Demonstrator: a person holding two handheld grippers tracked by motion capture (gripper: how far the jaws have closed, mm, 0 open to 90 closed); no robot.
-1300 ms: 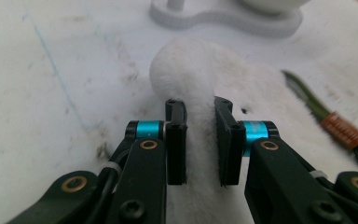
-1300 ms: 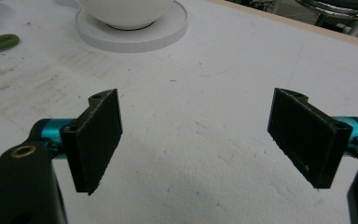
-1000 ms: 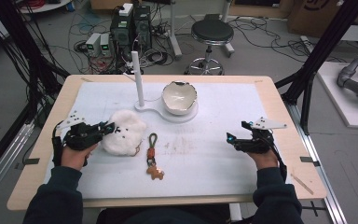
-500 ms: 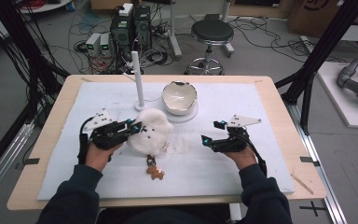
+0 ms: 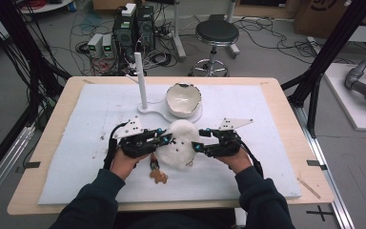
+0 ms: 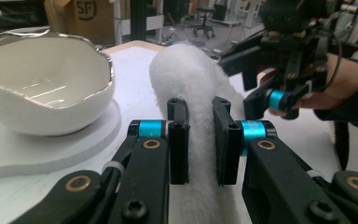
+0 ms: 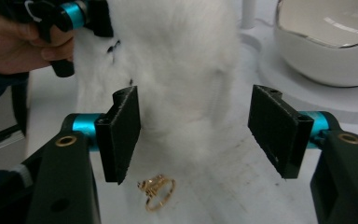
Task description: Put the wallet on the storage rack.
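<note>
Between both hands, the fluffy white fur pompom (image 5: 181, 144) stays pinched in the left gripper (image 6: 199, 140), while the right gripper (image 7: 205, 135), jaws just narrowing yet seemingly clear, straddles its far side.

1. Both forearms, in dark sleeves, come in from six o'clock and angle inward toward each other over the middle of the table.
2. The left hand (image 5: 124, 160) wraps its gripper from behind, knuckles up, pointing toward three o'clock.
3. The left gripper (image 5: 167, 139) lies roughly level, its jaws pinched tight on a fold of the white fluffy toy (image 5: 181, 143).
4. The right hand (image 5: 236, 157) holds its gripper the same way, pointing toward nine o'clock.
5. The right gripper (image 5: 196, 145) faces the left one, tips close. Its jaws have just been closing, yet its pads (image 7: 121, 133) stand clear on either side of the toy.
6. A grey plate tops each gripper, and a cable loops back by each wrist.
</note>
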